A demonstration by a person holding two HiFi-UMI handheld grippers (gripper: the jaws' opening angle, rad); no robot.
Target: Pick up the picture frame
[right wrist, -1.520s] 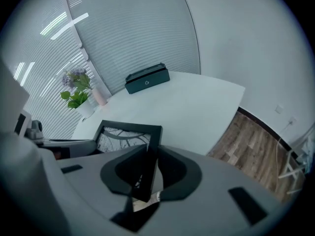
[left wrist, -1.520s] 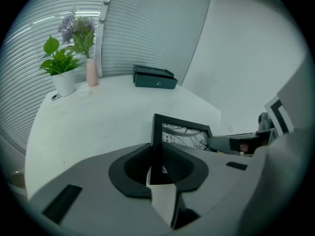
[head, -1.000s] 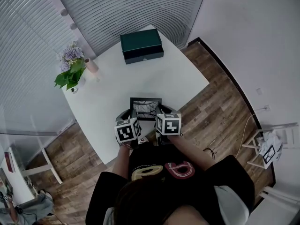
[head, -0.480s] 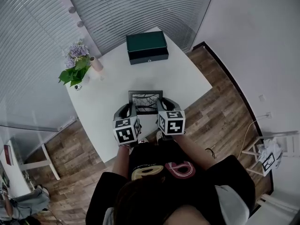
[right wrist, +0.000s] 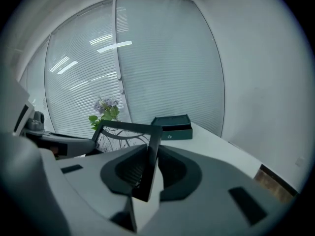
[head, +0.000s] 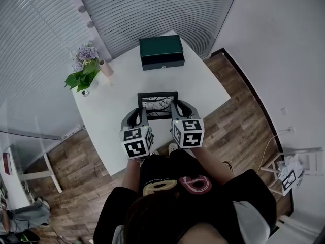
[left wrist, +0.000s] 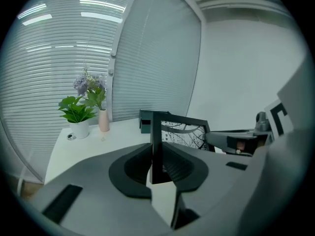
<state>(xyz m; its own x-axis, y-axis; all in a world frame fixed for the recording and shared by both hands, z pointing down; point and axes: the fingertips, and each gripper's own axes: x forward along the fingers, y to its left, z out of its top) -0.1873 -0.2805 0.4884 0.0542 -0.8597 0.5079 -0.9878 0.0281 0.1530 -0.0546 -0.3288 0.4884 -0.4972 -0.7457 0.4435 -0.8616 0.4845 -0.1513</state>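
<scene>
The black picture frame (head: 158, 105), with a branch print behind its glass, hangs in the air above the white table (head: 203, 85), held by both grippers. My left gripper (head: 142, 112) is shut on the frame's left side bar (left wrist: 157, 146). My right gripper (head: 174, 109) is shut on the right side bar (right wrist: 150, 156). In the left gripper view the print (left wrist: 184, 134) faces the camera and the right gripper's body (left wrist: 241, 141) shows beyond it. The frame's top bar (right wrist: 125, 127) runs left in the right gripper view.
A dark green box (head: 162, 51) sits at the table's far edge. A potted green plant (head: 81, 80) and a pink vase with lilac flowers (head: 104, 66) stand at the far left corner. Window blinds (head: 147, 9) back the table; wooden floor (head: 244, 111) lies to the right.
Both grippers have risen together with the frame, lifting it off the table. The frame's far edge has tipped upward and it sits higher in the head view.
</scene>
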